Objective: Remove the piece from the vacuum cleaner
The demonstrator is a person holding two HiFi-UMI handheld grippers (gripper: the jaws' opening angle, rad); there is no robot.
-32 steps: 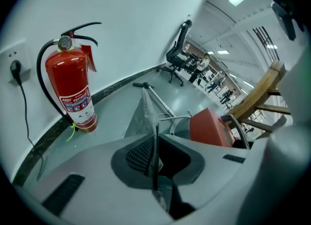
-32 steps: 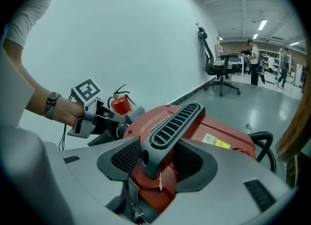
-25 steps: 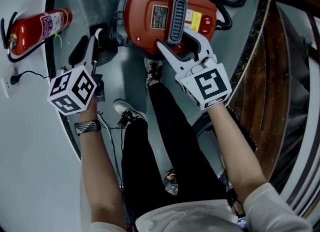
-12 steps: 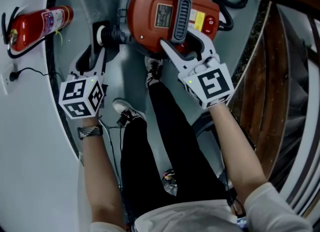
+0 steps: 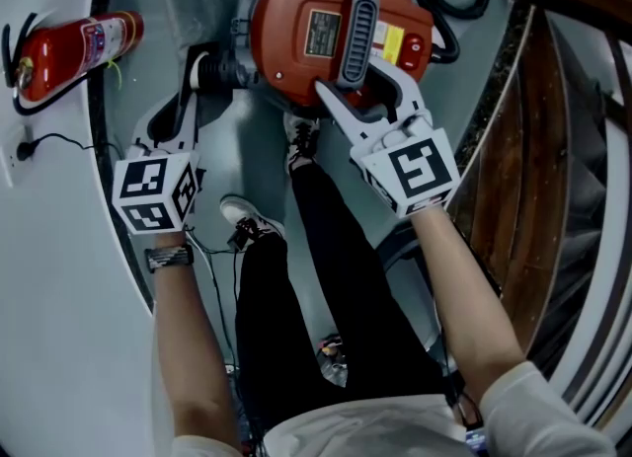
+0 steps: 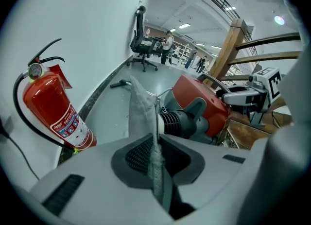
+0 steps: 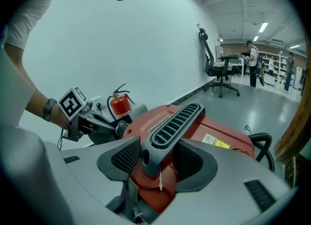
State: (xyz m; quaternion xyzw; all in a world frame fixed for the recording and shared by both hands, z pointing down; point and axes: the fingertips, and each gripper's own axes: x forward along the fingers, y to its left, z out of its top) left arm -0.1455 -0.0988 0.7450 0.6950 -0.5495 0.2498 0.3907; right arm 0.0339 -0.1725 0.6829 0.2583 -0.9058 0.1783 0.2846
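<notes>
**Desk:** Vacuum cleaner (image 5: 296, 40), where do you have it?

**Operator:** At twelve o'clock in my head view. Its red body sits on the grey floor (image 5: 237, 149), and its dark handle (image 5: 355, 36) runs across the top. My right gripper (image 5: 357, 85) is clamped on that handle, one pad on each side.

**Desk:** And the left?

**Operator:** My left gripper (image 5: 190, 85) sits at about nine o'clock from the red body, by the black ribbed hose cuff (image 6: 177, 122). Its jaws have just been closing and now stand narrow. They are pinching a thin grey cloth piece (image 6: 141, 107) that rises upright between the pads. A wire edge runs along the cloth on the cuff's side.

**Desk:** Is the piece off the machine?

**Operator:** I can't tell. Its upper part stands just beside the cuff.

**Desk:** Anything else nearby?

**Operator:** A red fire extinguisher (image 5: 74, 50) stands at the white wall (image 5: 49, 297) at ten o'clock, well apart from the red body.
</notes>
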